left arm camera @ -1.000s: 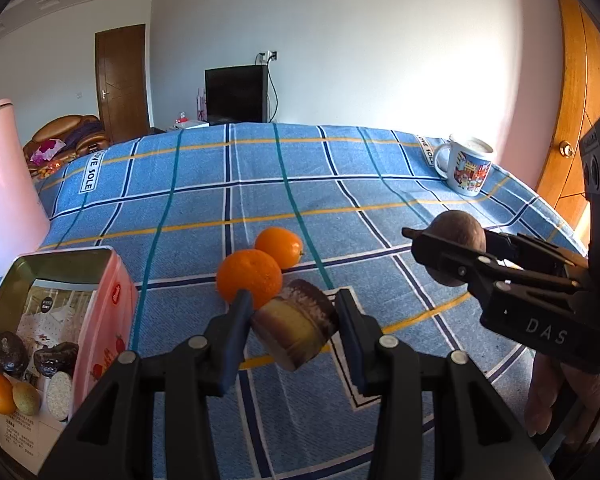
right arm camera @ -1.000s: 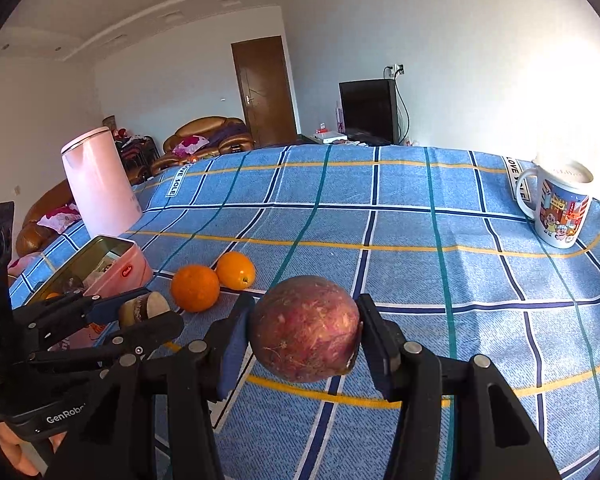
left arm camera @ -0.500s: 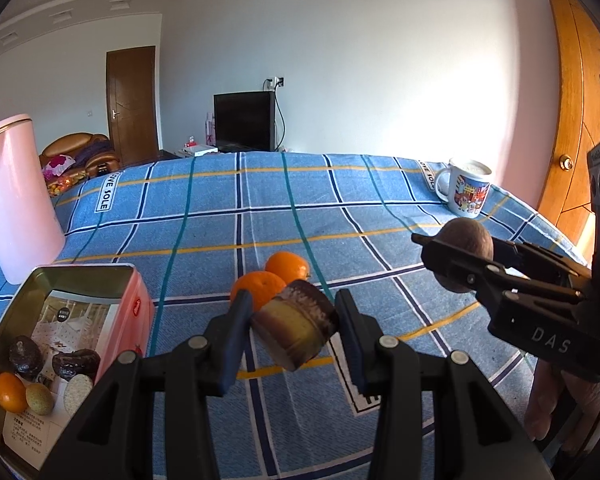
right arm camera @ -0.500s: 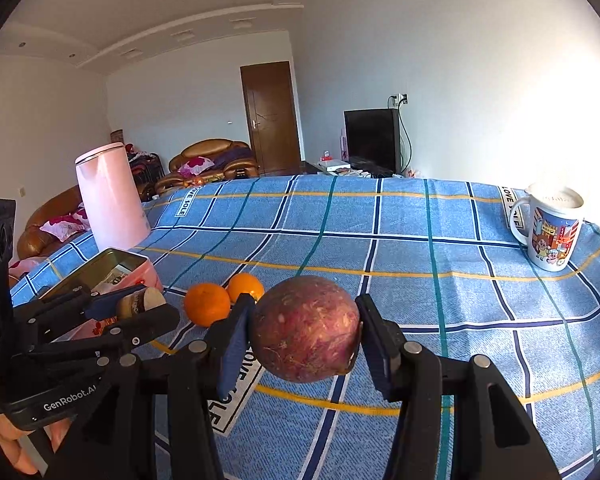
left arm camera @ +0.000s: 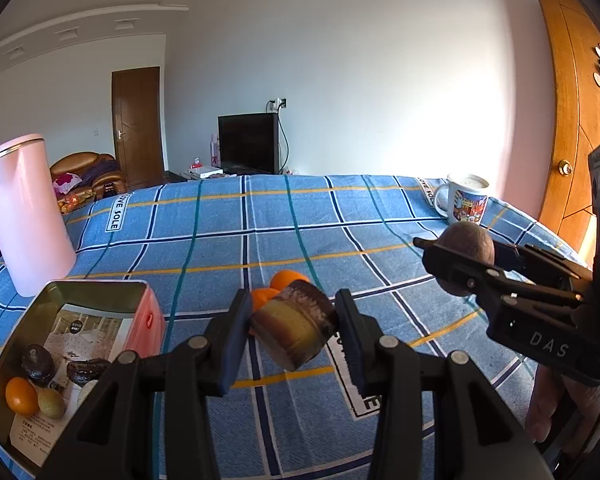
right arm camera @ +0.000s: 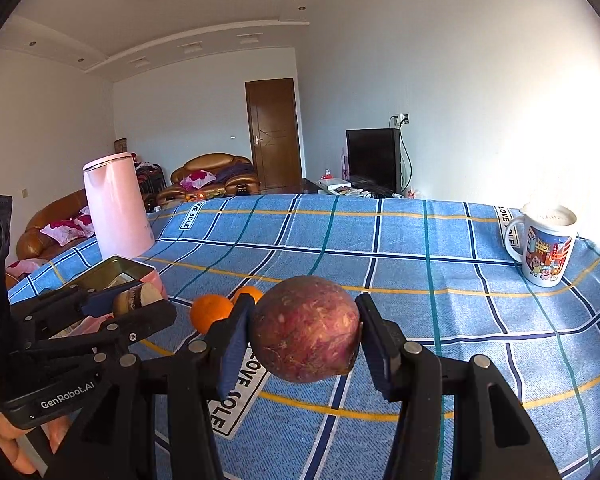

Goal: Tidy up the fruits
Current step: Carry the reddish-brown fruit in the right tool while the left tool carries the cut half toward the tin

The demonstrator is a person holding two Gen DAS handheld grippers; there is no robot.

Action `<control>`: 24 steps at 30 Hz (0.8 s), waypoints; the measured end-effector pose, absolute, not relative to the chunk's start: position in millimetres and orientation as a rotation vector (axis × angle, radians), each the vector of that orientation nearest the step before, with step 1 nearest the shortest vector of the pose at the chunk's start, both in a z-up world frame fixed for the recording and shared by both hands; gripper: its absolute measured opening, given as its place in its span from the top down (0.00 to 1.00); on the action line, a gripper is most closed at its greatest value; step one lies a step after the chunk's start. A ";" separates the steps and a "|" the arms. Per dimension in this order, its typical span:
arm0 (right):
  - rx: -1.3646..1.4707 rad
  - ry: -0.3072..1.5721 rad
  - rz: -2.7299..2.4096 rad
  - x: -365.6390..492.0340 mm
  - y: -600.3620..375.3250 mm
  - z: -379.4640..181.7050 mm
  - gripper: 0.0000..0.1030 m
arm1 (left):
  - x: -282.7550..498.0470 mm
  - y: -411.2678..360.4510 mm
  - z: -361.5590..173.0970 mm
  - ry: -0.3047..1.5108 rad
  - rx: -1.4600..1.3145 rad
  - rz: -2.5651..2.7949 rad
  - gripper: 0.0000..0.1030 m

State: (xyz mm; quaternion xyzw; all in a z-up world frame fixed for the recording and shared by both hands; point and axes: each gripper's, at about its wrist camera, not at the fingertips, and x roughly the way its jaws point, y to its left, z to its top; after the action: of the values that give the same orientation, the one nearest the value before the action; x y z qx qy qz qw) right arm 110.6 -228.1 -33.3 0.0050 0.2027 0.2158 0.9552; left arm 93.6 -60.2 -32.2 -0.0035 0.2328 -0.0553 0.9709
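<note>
My left gripper (left arm camera: 292,328) is shut on a cut fruit piece with dark skin and yellow flesh (left arm camera: 294,326), held above the blue checked cloth. My right gripper (right arm camera: 304,332) is shut on a round reddish-brown fruit (right arm camera: 306,328); it also shows in the left wrist view (left arm camera: 466,254), to the right. Two oranges (left arm camera: 284,280) (right arm camera: 211,312) lie on the cloth beyond the grippers. An open pink tin (left arm camera: 146,296) at the left holds several fruits, among them an orange one (left arm camera: 20,396).
A pink kettle (left arm camera: 26,216) stands at the far left behind the tin. A printed mug (right arm camera: 546,244) stands at the far right of the cloth (right arm camera: 420,248). A wooden door (left arm camera: 572,120) is at the right. A TV and sofa are in the background.
Both grippers have risen and tilted up with their fruits still held. The oranges and tin now sit lower and further off in both views.
</note>
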 end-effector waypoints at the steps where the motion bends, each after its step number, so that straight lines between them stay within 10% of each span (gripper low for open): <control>1: 0.008 0.406 0.437 109.8 -227.8 -32.9 0.48 | 92.7 -60.3 -31.8 0.464 -0.006 -0.110 0.57; 24: -0.045 0.407 0.557 104.7 -161.8 -26.1 0.48 | 58.4 9.7 -25.8 0.416 -0.083 -0.022 0.57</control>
State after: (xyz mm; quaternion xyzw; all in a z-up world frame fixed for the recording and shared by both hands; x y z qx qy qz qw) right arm 104.7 -161.8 -26.1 -0.0220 0.1995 0.2731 0.9408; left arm 58.4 9.7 -25.8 -0.0413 0.2064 -0.0107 0.9775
